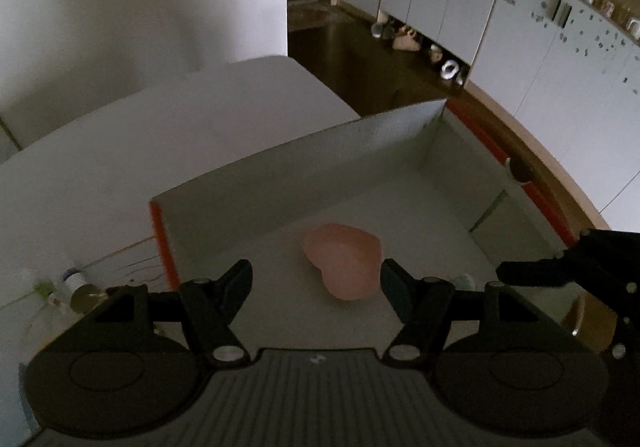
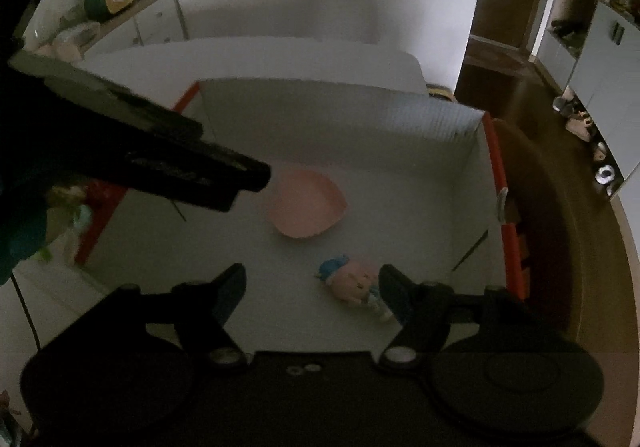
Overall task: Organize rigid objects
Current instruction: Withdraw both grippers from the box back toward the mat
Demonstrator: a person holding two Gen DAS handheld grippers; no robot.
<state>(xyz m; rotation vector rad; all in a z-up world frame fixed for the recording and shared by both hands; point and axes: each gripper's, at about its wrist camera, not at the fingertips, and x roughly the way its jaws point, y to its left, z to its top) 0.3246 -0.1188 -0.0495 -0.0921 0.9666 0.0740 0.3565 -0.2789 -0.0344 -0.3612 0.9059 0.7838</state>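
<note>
A white cardboard box with red outer sides point(image 1: 352, 143) point(image 2: 336, 107) stands open in front of me. A pink heart-shaped dish point(image 1: 344, 267) point(image 2: 306, 205) lies on its floor. A small pink toy figure with a blue cap point(image 2: 356, 281) lies nearer in the box, seen in the right wrist view only. My left gripper point(image 1: 316, 279) is open and empty above the box, just short of the dish. My right gripper point(image 2: 312, 283) is open and empty above the box, its right finger beside the figure. The left gripper also crosses the right wrist view point(image 2: 192, 167).
A white table surface point(image 1: 140, 135) lies behind the box. Small bottles and jars point(image 1: 76, 287) stand left of the box. Dark floor and white cupboards point(image 1: 552, 47) are at the right. A low shelf with clutter point(image 2: 120, 7) stands at the far left.
</note>
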